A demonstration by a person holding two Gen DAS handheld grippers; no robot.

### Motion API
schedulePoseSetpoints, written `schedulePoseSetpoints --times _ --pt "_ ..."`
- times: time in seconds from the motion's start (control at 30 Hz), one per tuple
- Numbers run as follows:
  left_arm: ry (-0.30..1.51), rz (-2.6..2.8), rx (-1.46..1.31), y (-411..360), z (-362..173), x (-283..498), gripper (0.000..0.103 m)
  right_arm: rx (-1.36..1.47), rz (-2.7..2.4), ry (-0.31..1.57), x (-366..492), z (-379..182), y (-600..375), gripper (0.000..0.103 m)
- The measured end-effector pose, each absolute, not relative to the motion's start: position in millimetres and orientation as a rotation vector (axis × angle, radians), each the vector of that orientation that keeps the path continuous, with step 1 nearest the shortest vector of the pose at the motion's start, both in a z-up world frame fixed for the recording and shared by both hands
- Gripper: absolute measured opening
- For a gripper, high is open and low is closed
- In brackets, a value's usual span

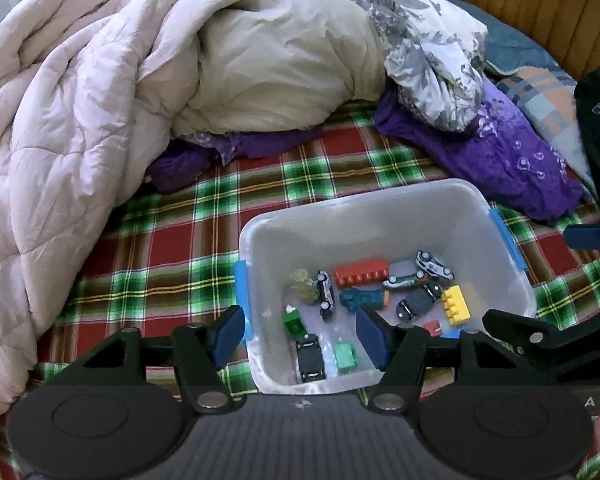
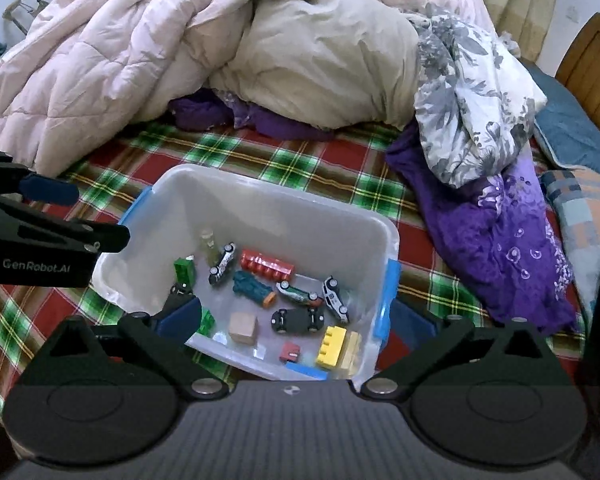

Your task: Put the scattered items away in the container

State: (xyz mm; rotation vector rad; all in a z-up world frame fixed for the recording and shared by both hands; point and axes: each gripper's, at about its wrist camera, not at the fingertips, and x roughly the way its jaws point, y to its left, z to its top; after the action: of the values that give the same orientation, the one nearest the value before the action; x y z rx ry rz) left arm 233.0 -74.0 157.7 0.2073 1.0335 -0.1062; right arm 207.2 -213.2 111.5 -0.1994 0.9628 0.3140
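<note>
Bedding (image 1: 100,100) heaped behind my clear bin (image 1: 380,216) on the plaid sheet (image 1: 160,248), toy cars and blocks inside, left gripper (image 1: 300,336) half open, empty, right gripper (image 2: 296,326) spread wide, empty.

The container (image 2: 236,200) is open from above, with heaped quilts (image 2: 140,52) behind and purple cloth (image 2: 500,240) crowding its right.
</note>
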Motion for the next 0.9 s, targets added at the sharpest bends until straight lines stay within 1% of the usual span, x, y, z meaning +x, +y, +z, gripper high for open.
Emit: schedulePoseSetpoints --times 0.4,0.9 --pt "1.067 -0.102 0.226 -83.6 158.0 232.6 0.065 -0.266 0.309 0.993 203.3 110.2 -204.3 0.103" --pt "1.075 -0.092 0.223 -80.2 152.2 233.3 0.065 -0.254 0.306 1.016 207.1 108.1 -204.3 0.103"
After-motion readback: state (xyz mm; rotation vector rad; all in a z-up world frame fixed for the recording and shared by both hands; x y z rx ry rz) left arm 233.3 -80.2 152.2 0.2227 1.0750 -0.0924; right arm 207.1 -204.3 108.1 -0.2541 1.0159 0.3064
